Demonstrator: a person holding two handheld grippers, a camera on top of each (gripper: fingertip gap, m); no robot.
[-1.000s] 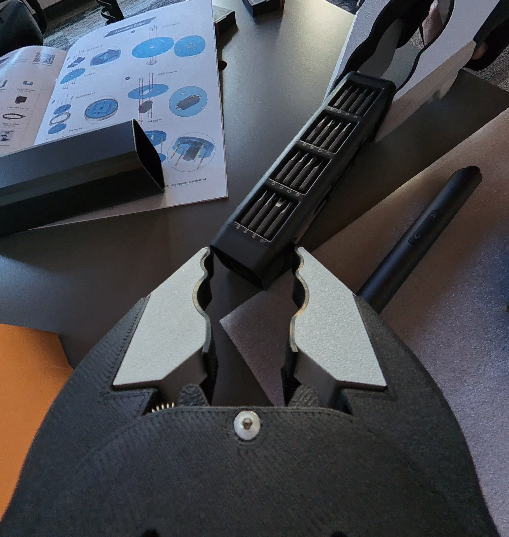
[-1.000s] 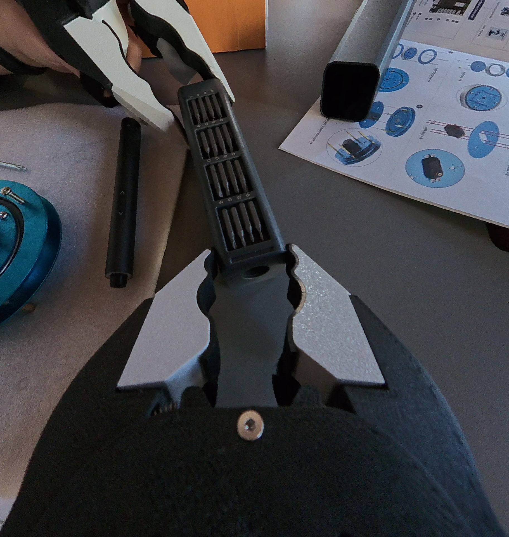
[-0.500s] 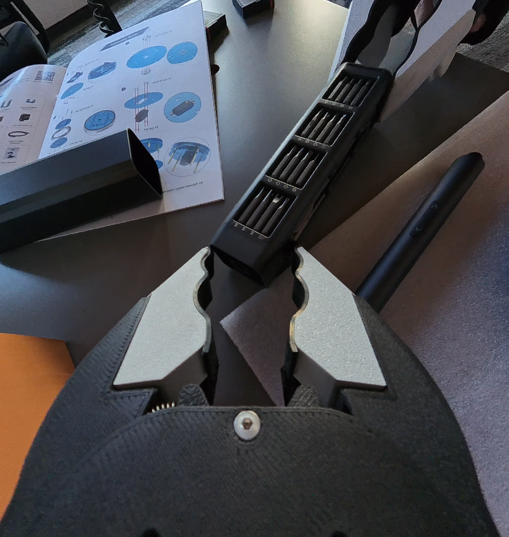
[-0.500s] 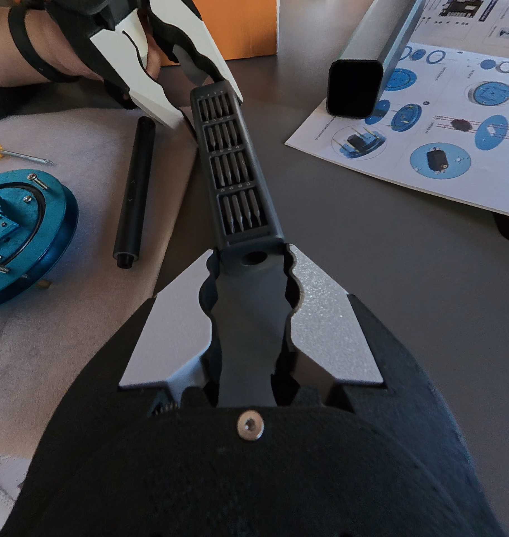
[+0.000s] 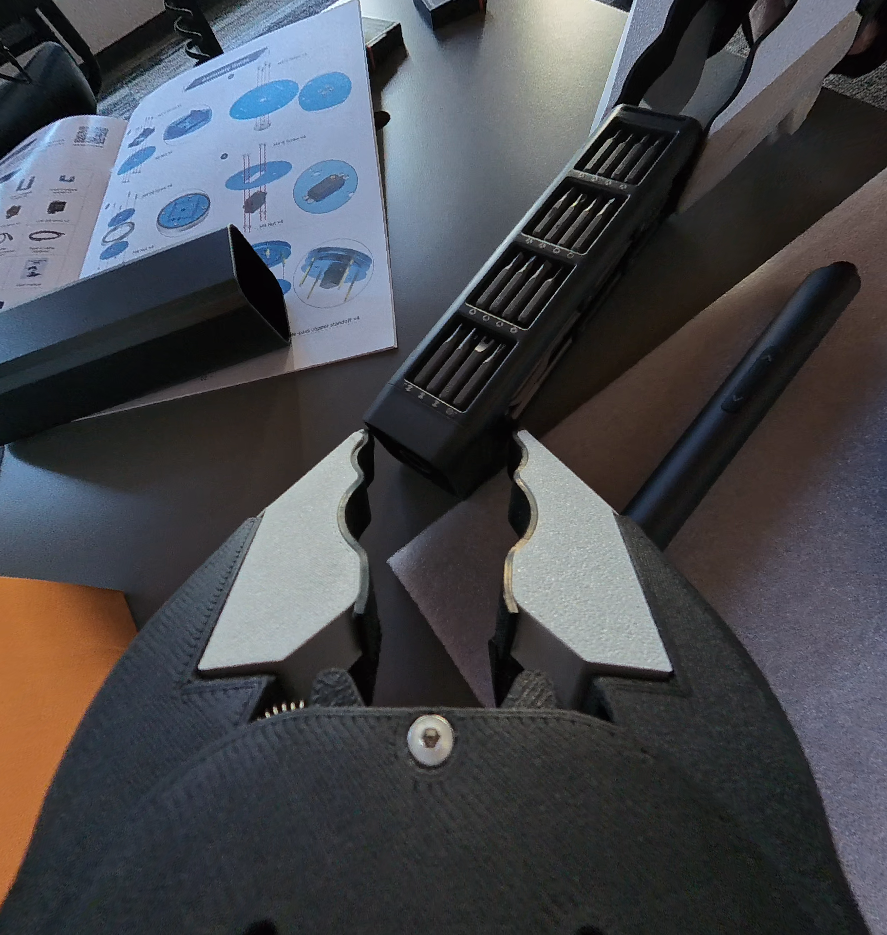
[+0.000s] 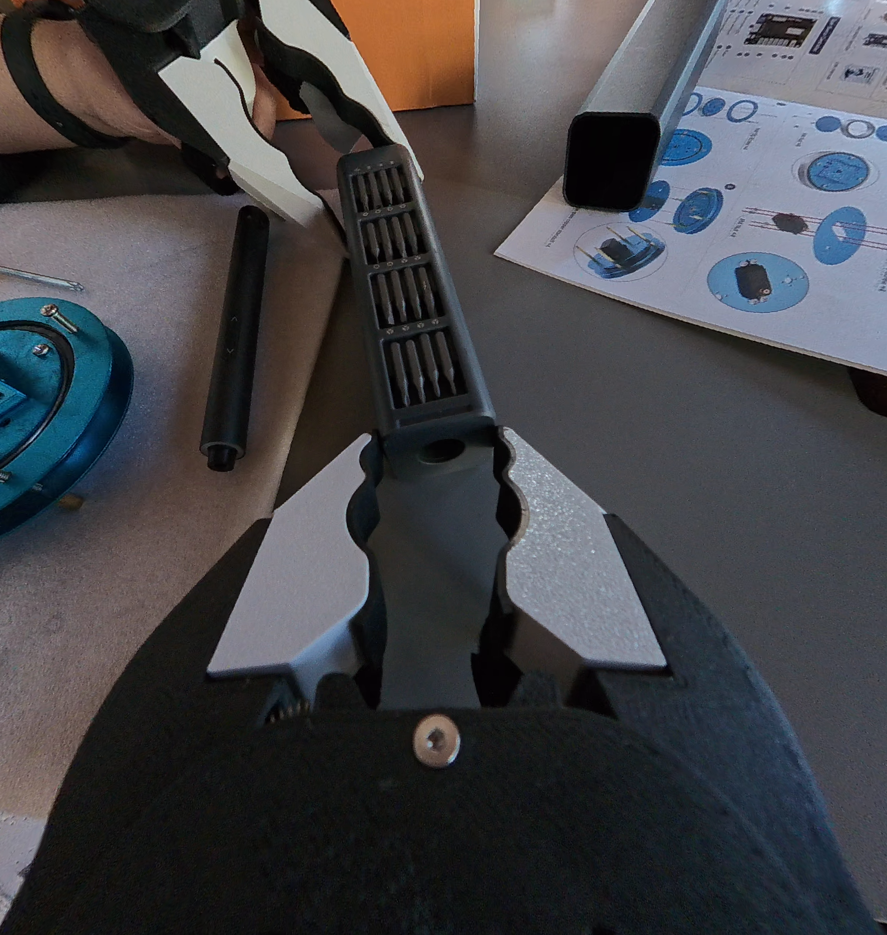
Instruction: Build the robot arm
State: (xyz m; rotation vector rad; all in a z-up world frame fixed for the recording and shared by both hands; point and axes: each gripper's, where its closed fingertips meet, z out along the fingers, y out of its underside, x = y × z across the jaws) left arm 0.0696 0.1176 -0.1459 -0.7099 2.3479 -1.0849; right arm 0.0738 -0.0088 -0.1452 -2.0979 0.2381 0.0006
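1. Seen from the left wrist view, the left gripper [image 5: 438,455] has its jaws closed onto the near end of the bit tray [image 5: 537,298], whose long axis runs straight away toward the right gripper [image 5: 684,76], which is cut off at the top edge. A black driver handle [image 5: 750,394] lies just beside it on the grey mat [image 5: 735,607].

2. Likewise, in the right wrist view the right gripper [image 6: 437,445] clamps the tray's other end; the contact under the tray is hidden.

My view takes in a workshop-style assembly desk — dark tabletop [image 6: 633,480], illustrated assembly sheet [image 5: 259,167], screwdriver bit tray [image 6: 406,283], grey foam mat [image 6: 127,582], blue round part [image 6: 51,405] — carpeted floor [image 5: 142,86] beyond.
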